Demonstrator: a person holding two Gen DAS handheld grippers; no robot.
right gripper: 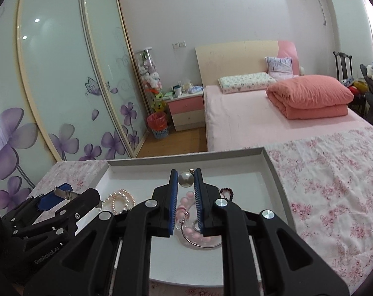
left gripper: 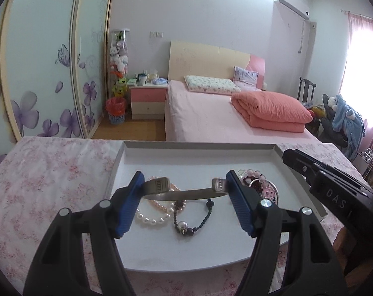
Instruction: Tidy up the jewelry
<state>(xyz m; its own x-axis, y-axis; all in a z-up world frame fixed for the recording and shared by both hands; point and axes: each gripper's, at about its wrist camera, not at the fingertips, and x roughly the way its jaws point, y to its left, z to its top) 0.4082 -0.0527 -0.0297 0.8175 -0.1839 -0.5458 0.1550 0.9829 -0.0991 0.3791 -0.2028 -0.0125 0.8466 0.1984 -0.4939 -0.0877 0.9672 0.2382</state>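
- The left hand-held gripper (left gripper: 185,185) holds a silver cuff bangle (left gripper: 186,192) spanning the gap between its blue pads, which press on the cuff's two ends; it hangs just above the white tray (left gripper: 198,145).
- The right hand-held gripper (right gripper: 186,183) is closed to a narrow gap, pinching a large grey pearl (right gripper: 185,179) at its tips, over the tray's far half.
- Judgement: both pieces look ready to be set down, so lower each one slowly and release only once it touches the tray floor.
- The cuff would best go on bare tray at about 12 o'clock of the heap. Letting it fall onto the strands below would likely tangle it.
- The pearl is round and smooth, so it may slip or roll. Widen the pads a little at a time and keep it away from the tray wall.
- What hangs from the pearl cannot be told; something thin shows behind it.
- Count, left view: one cuff, one coiled pale-pink pearl strand (left gripper: 156,212) at 7 o'clock of it, one dark bead strand (left gripper: 193,219) at 5 o'clock.
- One glass dish (left gripper: 263,190) of pink and dark-red beads sits at 3 o'clock; its bead strings cannot be counted.
- One tray, on the floral-covered worktop (left gripper: 50,180).
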